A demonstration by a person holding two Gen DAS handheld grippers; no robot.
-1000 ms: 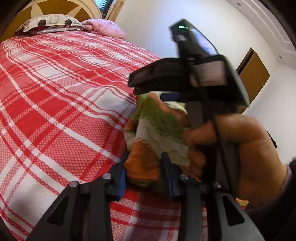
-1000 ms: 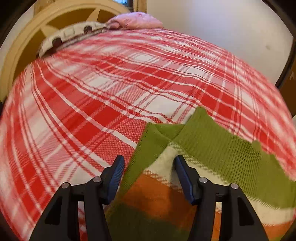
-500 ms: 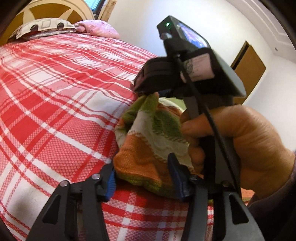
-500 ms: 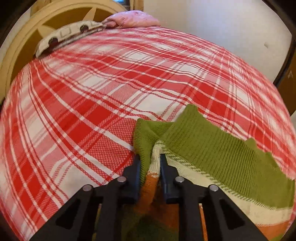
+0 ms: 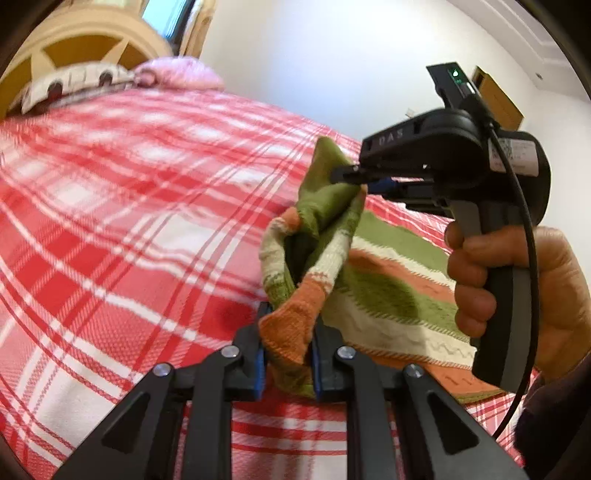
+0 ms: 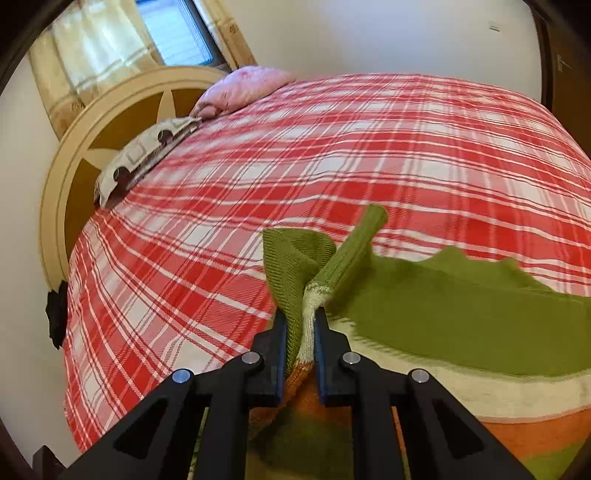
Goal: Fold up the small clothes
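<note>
With the striped knit garment (image 5: pixel 384 284) pinched by the closing left gripper (image 5: pixel 286 354) and closing right gripper (image 6: pixel 300 350), both corners should be lifted evenly off the bed (image 6: pixel 369 147).

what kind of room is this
Most likely a bedroom in a home. A wide bed under a red and white plaid cover fills both views, with a curved cream headboard and a pink pillow at its far end, and a curtained window behind.
</note>
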